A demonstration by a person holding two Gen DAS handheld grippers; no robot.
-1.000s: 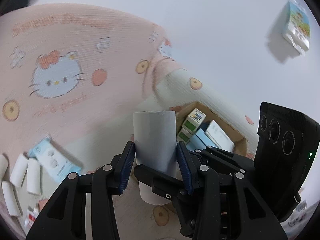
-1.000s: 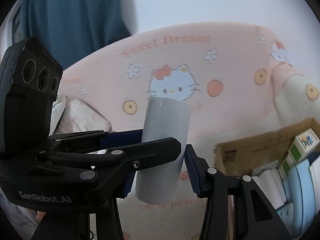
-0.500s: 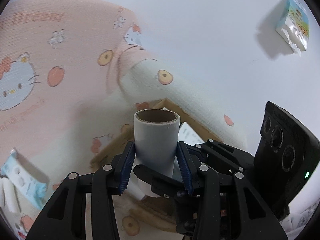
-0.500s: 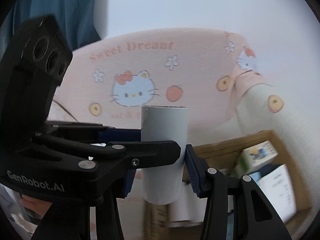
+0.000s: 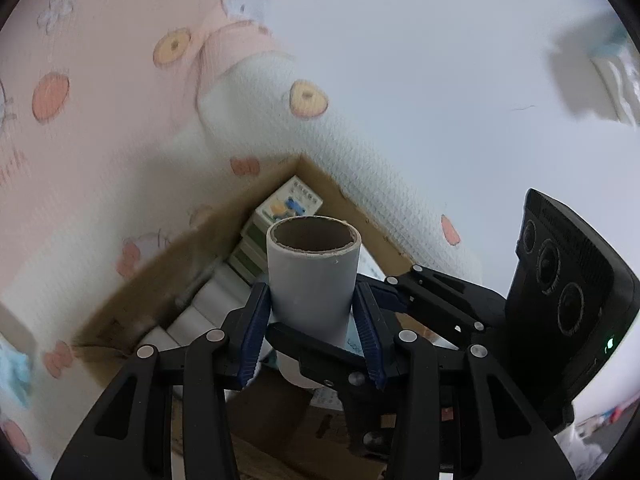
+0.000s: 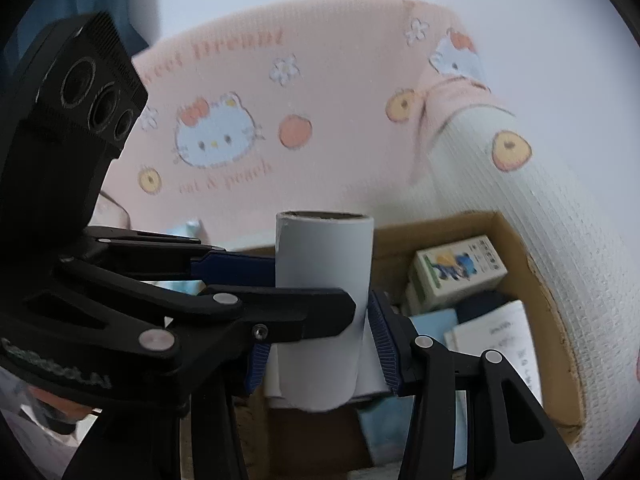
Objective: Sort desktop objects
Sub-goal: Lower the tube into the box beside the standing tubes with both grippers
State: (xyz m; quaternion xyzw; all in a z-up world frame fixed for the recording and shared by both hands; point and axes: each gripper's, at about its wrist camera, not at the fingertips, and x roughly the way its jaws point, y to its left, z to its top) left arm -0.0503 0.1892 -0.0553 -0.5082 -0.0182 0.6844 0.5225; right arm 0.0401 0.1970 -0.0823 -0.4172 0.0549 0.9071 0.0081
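A grey-white cardboard tube (image 5: 313,280) stands upright between the blue pads of my left gripper (image 5: 312,328), which is shut on it. The same tube shows in the right wrist view (image 6: 323,300), where my right gripper (image 6: 320,354) is also shut on it, lower down. Both grippers hold the tube above an open cardboard box (image 5: 168,264), also in the right wrist view (image 6: 516,248). The box holds small cartons (image 6: 458,266), white rolls (image 5: 208,304) and a white leaflet (image 6: 504,336). The tube's lower end is hidden behind the fingers.
The box rests on a pink and white Hello Kitty blanket (image 6: 240,92). A rolled fold of the blanket (image 5: 360,160) lies along the box's far side. A white wall (image 5: 440,60) is behind, with a blurred packet (image 5: 600,68) at the upper right.
Both grippers have carried the tube rightward over the blanket, from beside the box to above its open top. The loose rolls at the left have left the view.
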